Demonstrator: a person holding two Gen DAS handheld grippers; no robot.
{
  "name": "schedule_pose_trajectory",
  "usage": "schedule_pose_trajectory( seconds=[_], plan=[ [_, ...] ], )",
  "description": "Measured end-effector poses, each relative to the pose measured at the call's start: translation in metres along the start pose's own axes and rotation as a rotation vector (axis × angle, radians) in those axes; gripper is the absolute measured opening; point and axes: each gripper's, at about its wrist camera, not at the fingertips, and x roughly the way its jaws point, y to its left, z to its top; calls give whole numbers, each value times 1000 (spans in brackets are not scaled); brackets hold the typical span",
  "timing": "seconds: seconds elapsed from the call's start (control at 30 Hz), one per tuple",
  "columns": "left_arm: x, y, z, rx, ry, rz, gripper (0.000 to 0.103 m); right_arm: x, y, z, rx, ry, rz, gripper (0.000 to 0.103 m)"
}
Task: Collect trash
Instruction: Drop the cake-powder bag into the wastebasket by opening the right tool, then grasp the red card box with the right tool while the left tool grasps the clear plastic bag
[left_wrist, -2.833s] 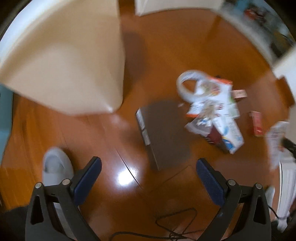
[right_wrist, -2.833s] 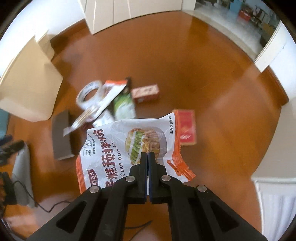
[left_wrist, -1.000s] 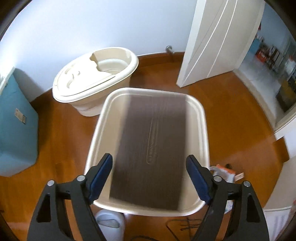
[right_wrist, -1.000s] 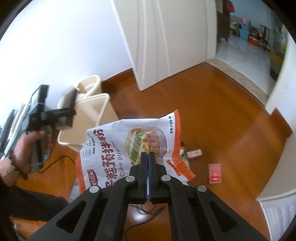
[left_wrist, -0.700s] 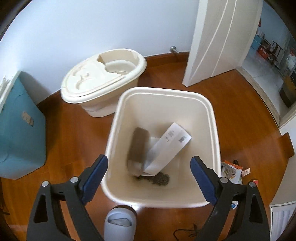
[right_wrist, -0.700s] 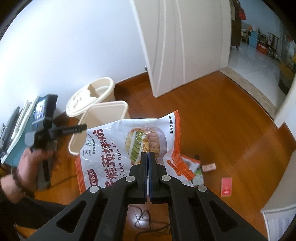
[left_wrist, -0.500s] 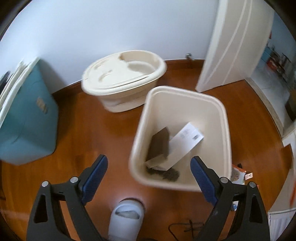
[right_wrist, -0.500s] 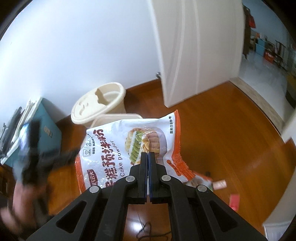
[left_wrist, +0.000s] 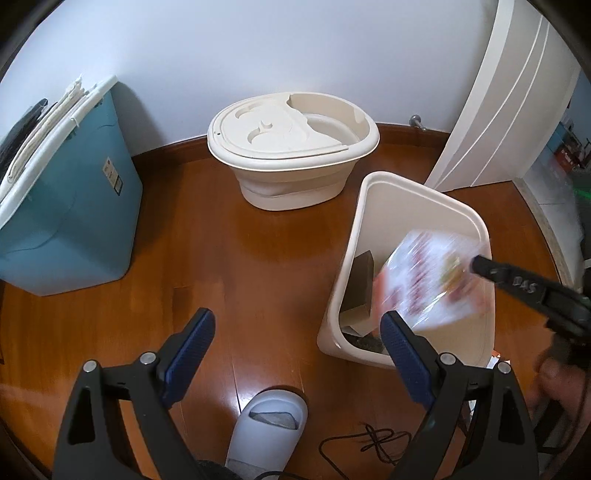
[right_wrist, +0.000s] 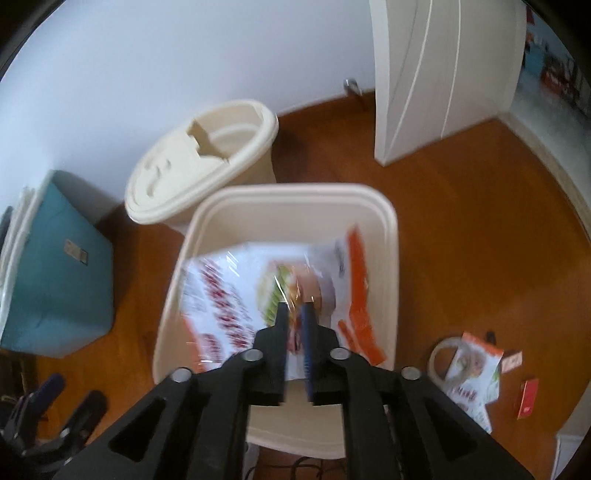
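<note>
As the right gripper has just been opening its jaws above the cream bin, the cake-powder bag slips free between them; the left gripper gapes empty. The wide, limp bag could drape over the near rim and spill out.

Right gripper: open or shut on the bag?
Open. The right gripper shows a gap between its jaws, which have just been opening; the cake powder bag blurs over the bin.

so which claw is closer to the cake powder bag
Right. The right claw is over the bin with the cake powder bag between its parted jaws; the left claw hangs open beside the bin.
</note>
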Motion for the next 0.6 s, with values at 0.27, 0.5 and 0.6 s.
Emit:
schedule_pose_trajectory(
  seconds=[0.27,0.5,0.6],
  plan=[
    [-8,-4,2,-31,-4,-47,92,-49,-19,-4,-42,-27,13,80],
    [-35,-71,-24,70,-35,-146,92,-165,-133,-57,-127,50,-125,80],
    [-44,-111,-52,183,-65,-144,92,-179,-206,-91,-84,80,-165,80]
  ],
)
